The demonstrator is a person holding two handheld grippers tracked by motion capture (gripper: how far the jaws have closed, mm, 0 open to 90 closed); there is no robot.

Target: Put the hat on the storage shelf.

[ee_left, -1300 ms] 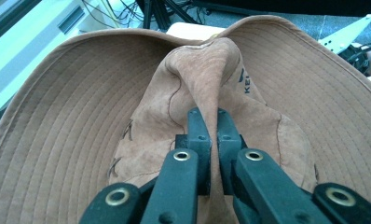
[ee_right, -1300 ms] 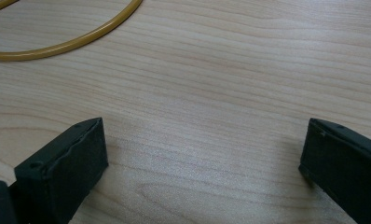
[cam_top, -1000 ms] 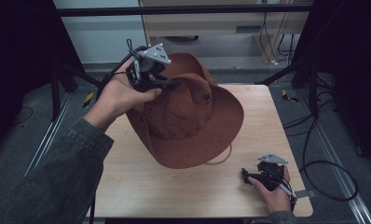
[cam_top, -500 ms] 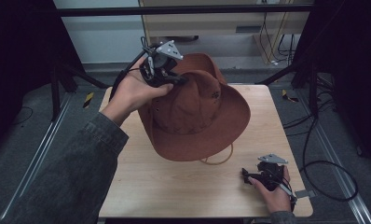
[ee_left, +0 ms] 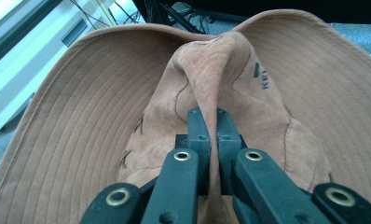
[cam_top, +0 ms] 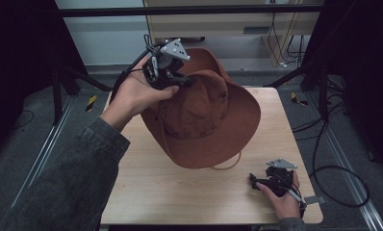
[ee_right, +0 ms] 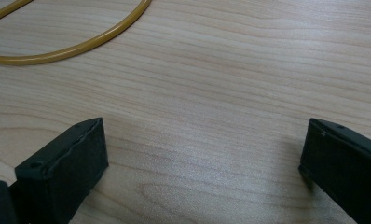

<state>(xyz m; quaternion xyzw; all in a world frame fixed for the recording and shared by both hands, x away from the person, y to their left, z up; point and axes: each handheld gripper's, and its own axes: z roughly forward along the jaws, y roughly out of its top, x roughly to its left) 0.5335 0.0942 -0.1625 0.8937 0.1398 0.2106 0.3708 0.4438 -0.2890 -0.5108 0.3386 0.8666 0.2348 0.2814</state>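
Observation:
A brown wide-brimmed hat (cam_top: 213,120) hangs tilted over the wooden table (cam_top: 146,178), lifted at its back left. My left gripper (cam_top: 182,81) is shut on a pinched fold of the hat's crown (ee_left: 211,79); in the left gripper view the fabric is squeezed between the two black jaws. The hat's tan cord (cam_top: 228,165) loops down onto the table below the brim, and the cord (ee_right: 72,46) also curves across the wood in the right gripper view. My right gripper (cam_top: 255,180) rests on the table near the front right corner, its jaws wide apart with bare wood between them.
The table's front edge lies close to the right hand. Black frame posts (cam_top: 319,72) stand at the back corners, cables (cam_top: 334,168) trail on the floor at right, and a cabinet (cam_top: 213,24) stands behind the table.
The left hand has carried the hat a little toward the back and right, and the hat has tipped more upright. The right gripper has stayed where it was.

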